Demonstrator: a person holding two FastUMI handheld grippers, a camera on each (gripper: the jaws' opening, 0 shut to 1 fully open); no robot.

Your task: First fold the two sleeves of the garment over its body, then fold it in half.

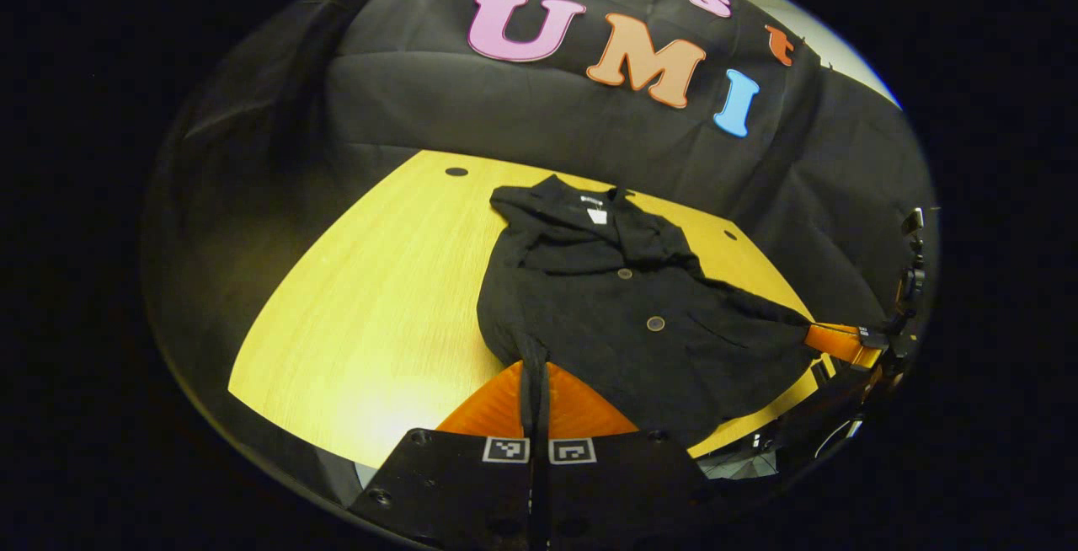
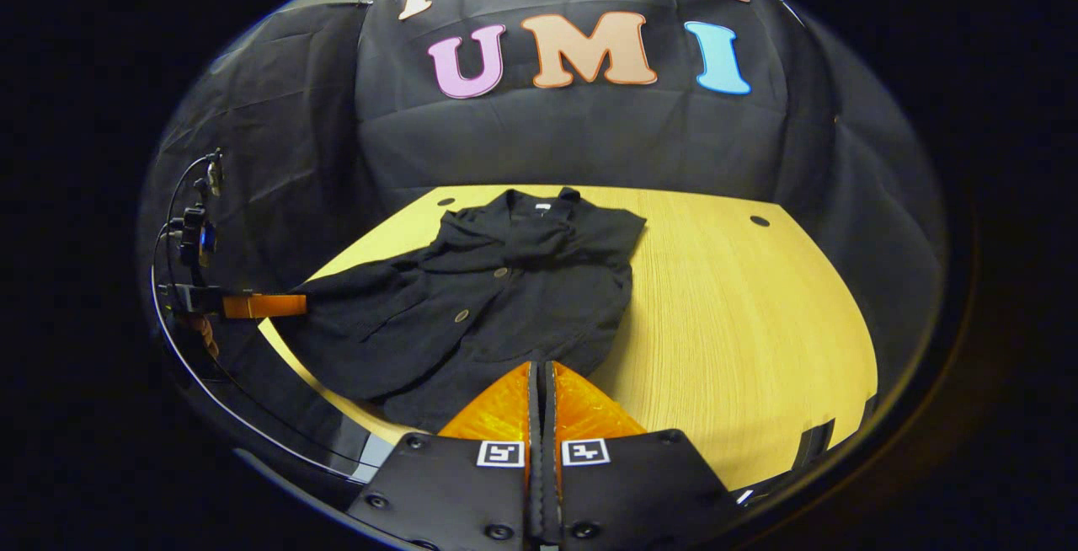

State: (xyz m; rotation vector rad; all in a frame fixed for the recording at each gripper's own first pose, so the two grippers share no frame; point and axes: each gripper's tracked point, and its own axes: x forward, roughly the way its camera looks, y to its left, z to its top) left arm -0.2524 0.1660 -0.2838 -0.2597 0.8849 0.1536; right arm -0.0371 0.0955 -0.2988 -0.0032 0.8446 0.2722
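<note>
— Where do we see the black buttoned jacket (image 1: 623, 307) lying?

— We find it spread on the yellow wooden table (image 1: 379, 298), collar toward the black cloth wall (image 1: 472, 104), front side up with round buttons down its middle. In the right gripper view the same jacket (image 2: 497, 298) sits on the near left part of the table (image 2: 741, 323), its lower edge reaching the table's front rim.

— And our left gripper (image 1: 536, 382)?

— We see its two fingers pressed together with a thin strip of the jacket's black fabric pinched between them, rising from the garment's near corner.

— The right gripper (image 2: 541, 391)?

— We see its fingers closed too, a dark narrow band of cloth caught in the slit between them, at the jacket's near hem.

— Does either one show from farther off?

— In the left gripper view we spot the other gripper (image 1: 829, 339) at the far right, with the jacket's sleeve stretched out to its tip. In the right gripper view, the other gripper (image 2: 261, 305) sits at the left edge, touching the cloth's corner.
</note>
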